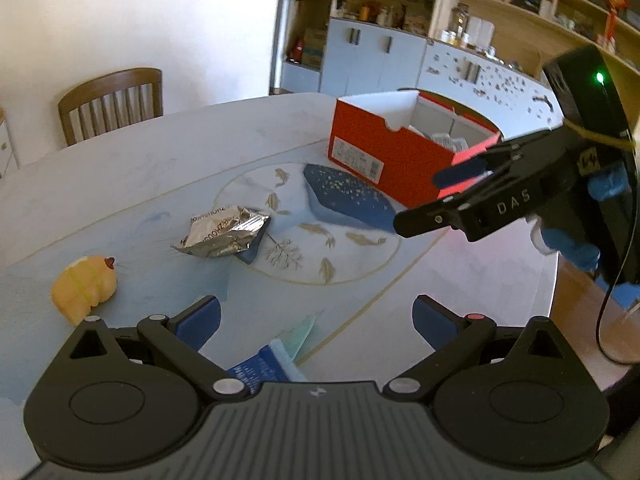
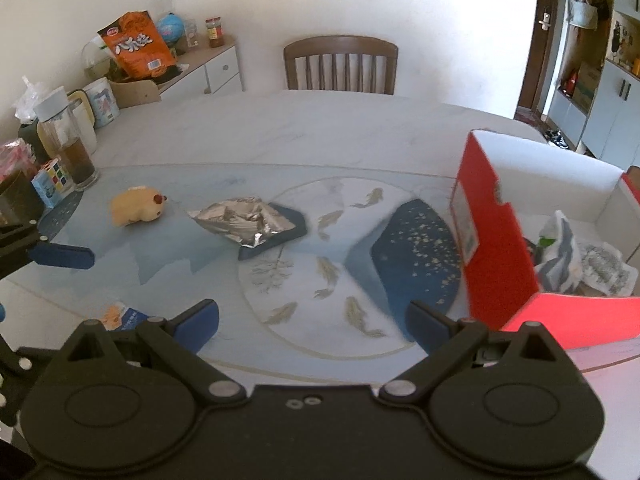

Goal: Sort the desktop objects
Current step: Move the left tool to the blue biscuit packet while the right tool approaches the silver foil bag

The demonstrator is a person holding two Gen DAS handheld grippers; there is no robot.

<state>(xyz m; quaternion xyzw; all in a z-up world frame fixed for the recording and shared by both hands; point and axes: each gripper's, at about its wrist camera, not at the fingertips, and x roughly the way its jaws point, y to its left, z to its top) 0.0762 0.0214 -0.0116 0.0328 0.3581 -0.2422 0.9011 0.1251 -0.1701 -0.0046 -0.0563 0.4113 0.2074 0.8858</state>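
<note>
A crumpled silver foil wrapper [image 1: 222,232] [image 2: 248,220] lies mid-table, partly over a dark blue patch of the table print. A yellow plush toy [image 1: 84,288] [image 2: 138,210] sits to its left. A blue and white packet [image 1: 272,360] [image 2: 124,316] lies just under my left gripper [image 1: 318,320], which is open and empty. The red cardboard box [image 1: 400,152] [image 2: 496,240] stands open on the right with crumpled wrappers [image 2: 572,260] inside. My right gripper [image 2: 312,326] [image 1: 436,200] hovers open and empty beside the box's near corner.
A wooden chair [image 2: 340,64] stands at the far side of the table. A glass bottle [image 2: 68,140], mugs and a small colourful carton [image 2: 50,184] crowd the left end. A side cabinet holds an orange snack bag [image 2: 138,46]. The table edge [image 1: 554,280] runs close on the right.
</note>
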